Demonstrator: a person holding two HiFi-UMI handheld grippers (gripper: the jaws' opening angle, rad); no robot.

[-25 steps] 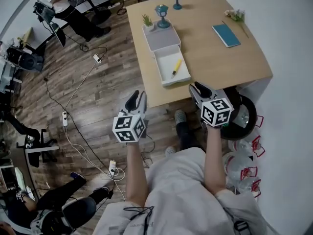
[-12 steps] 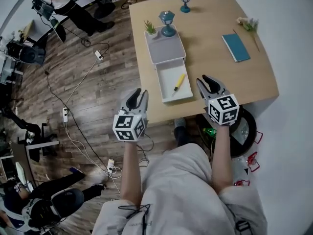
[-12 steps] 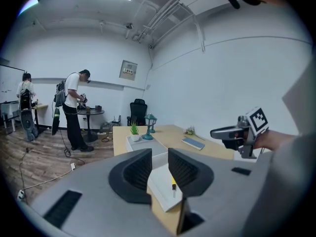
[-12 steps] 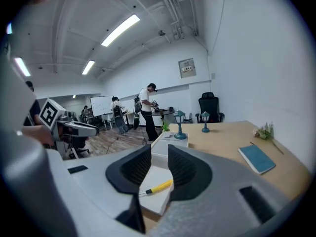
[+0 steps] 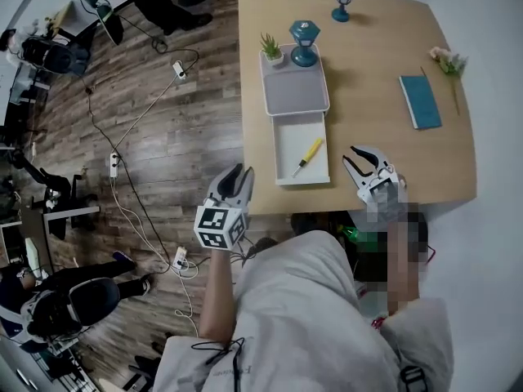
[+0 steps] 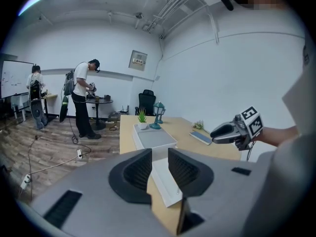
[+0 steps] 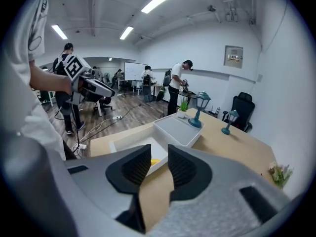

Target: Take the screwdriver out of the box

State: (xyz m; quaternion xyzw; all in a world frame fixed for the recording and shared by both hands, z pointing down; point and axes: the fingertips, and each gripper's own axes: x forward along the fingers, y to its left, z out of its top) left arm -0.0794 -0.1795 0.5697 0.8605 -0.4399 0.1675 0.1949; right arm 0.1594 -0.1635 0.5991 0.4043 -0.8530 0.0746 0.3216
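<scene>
A yellow-handled screwdriver (image 5: 309,155) lies in the pulled-out white drawer (image 5: 288,141) of a white box (image 5: 294,92) on the wooden table (image 5: 384,149). My right gripper (image 5: 354,157) hovers over the table's near edge, just right of the drawer, open and empty. In the right gripper view its jaws (image 7: 159,164) frame a yellow bit of the screwdriver (image 7: 154,161). My left gripper (image 5: 239,174) hangs over the floor off the table's near left corner, open and empty, with the drawer (image 6: 165,181) ahead of its fingertips.
On the box stand a teal lamp (image 5: 304,42) and a small plant (image 5: 270,47). A second lamp (image 5: 343,1), a blue book (image 5: 420,101) and flowers (image 5: 448,59) lie farther off on the table. Cables and power strips (image 5: 113,164) cross the floor at the left, near people.
Both grippers have come closer to the table. The right one has rolled and now reaches over the table's near edge beside the drawer; the left one stands at the table's corner.
</scene>
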